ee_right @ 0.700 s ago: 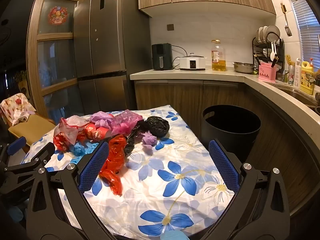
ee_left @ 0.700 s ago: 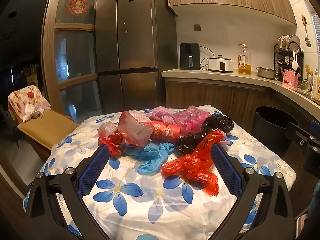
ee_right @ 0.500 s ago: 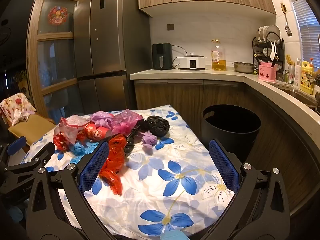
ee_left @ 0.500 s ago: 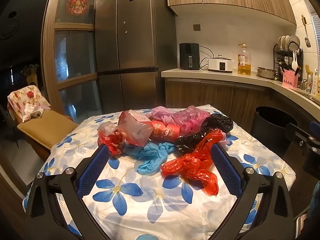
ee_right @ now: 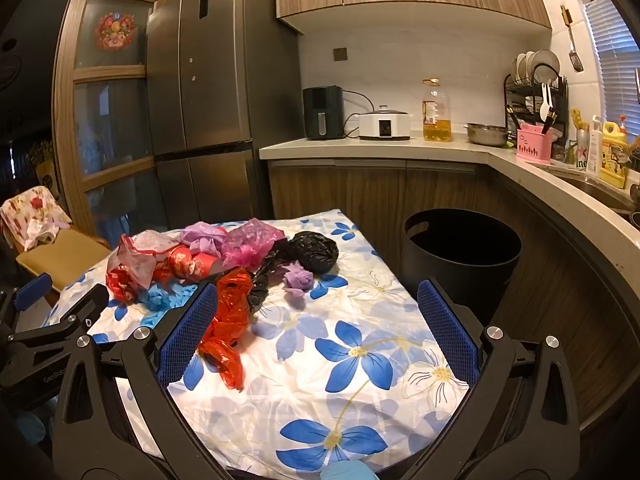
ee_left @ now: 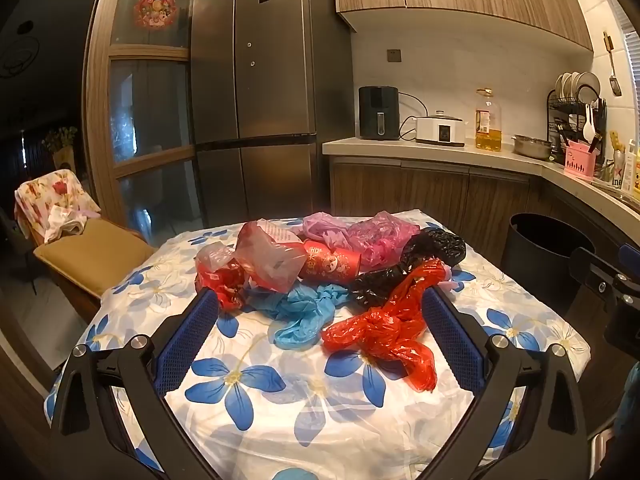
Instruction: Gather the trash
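Note:
A heap of crumpled trash lies on the flowered tablecloth (ee_left: 320, 408): a red plastic bag (ee_left: 390, 326), blue plastic (ee_left: 306, 312), a black bag (ee_left: 412, 264), pink bags (ee_left: 370, 234), a red printed cup (ee_left: 332, 262) and a clear bag with red (ee_left: 264, 258). My left gripper (ee_left: 320, 340) is open and empty, hovering just short of the red and blue bags. My right gripper (ee_right: 318, 330) is open and empty over the table's right half, with the red bag (ee_right: 228, 320) by its left finger. A small purple wad (ee_right: 298, 278) lies apart.
A black trash bin (ee_right: 462, 256) stands on the floor right of the table, against the wooden counter (ee_right: 440, 148). A cushioned chair (ee_left: 88, 252) stands left of the table. A fridge (ee_left: 272, 100) is behind.

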The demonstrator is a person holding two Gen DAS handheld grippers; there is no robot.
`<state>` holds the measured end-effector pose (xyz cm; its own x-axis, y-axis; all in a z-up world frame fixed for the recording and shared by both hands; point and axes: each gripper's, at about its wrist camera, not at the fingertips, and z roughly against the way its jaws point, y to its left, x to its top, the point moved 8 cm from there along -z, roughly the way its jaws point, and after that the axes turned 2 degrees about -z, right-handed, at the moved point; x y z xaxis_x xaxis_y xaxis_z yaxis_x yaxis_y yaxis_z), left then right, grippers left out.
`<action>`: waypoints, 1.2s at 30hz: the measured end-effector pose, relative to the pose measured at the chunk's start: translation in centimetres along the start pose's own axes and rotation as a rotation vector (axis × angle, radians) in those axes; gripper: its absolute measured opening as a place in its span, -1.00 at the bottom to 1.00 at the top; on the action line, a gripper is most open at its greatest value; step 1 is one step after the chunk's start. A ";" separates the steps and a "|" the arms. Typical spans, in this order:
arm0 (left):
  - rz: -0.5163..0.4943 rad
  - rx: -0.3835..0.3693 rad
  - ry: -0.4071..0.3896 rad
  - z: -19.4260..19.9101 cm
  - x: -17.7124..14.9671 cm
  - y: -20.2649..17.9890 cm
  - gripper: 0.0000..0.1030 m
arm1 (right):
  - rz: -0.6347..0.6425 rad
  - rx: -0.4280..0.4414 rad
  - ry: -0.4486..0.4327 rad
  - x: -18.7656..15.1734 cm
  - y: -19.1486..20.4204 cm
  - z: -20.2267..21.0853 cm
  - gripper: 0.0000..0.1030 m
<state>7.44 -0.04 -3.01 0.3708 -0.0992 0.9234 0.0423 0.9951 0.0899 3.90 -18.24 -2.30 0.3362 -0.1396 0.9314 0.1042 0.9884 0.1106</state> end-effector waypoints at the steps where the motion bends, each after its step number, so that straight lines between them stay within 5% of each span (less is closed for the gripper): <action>1: 0.001 0.000 0.000 0.0 0.0 0.0 0.90 | 0.000 0.000 0.000 0.0 0.0 0.0 0.93; 36: 0.003 -0.002 0.001 0.3 0.1 -0.3 0.90 | -0.002 -0.001 0.001 -0.1 -0.1 0.0 0.93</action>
<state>7.15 -0.34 -2.85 0.3722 -0.0964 0.9231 0.0435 0.9953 0.0864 3.86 -18.31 -2.39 0.3365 -0.1418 0.9310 0.1059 0.9880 0.1122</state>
